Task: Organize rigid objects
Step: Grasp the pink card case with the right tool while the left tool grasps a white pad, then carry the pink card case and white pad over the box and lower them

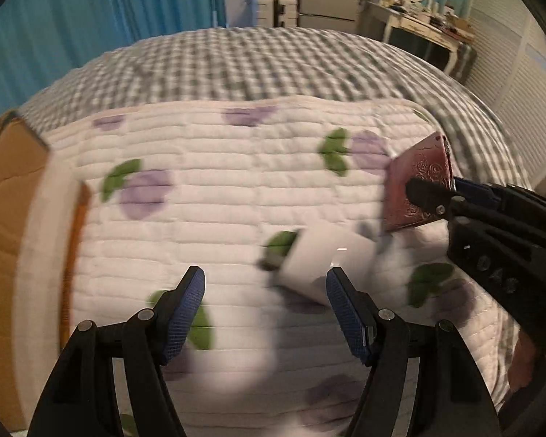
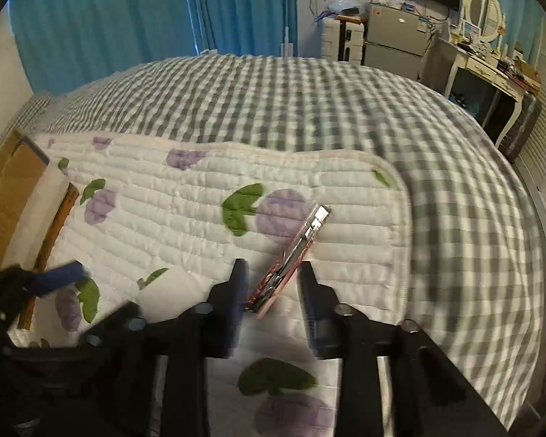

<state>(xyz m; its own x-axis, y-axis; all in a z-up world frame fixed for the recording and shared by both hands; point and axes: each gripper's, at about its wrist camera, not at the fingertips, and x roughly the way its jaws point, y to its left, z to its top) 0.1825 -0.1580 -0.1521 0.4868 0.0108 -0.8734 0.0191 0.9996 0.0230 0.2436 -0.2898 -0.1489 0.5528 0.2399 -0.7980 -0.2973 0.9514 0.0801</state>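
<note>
The left gripper (image 1: 265, 284) tilts steeply down over the quilted pad (image 1: 236, 189), its jaws spread wide with nothing between them. A white box (image 1: 320, 255) lies on the pad just beyond its right fingertip, blurred, and whether they touch cannot be told.

The right gripper (image 2: 273, 273) also angles downward. Its jaws have narrowed around a thin pink case (image 1: 415, 189) with an embossed rose pattern. From the left wrist view one finger (image 1: 424, 195) lies flat against the case's face, and the case stands on edge, tilted, above the pad.

A cardboard box (image 1: 3, 196) sits at the pad's left edge. Beyond the pad's far edge the checked bedspread (image 2: 309, 102) stretches away.
</note>
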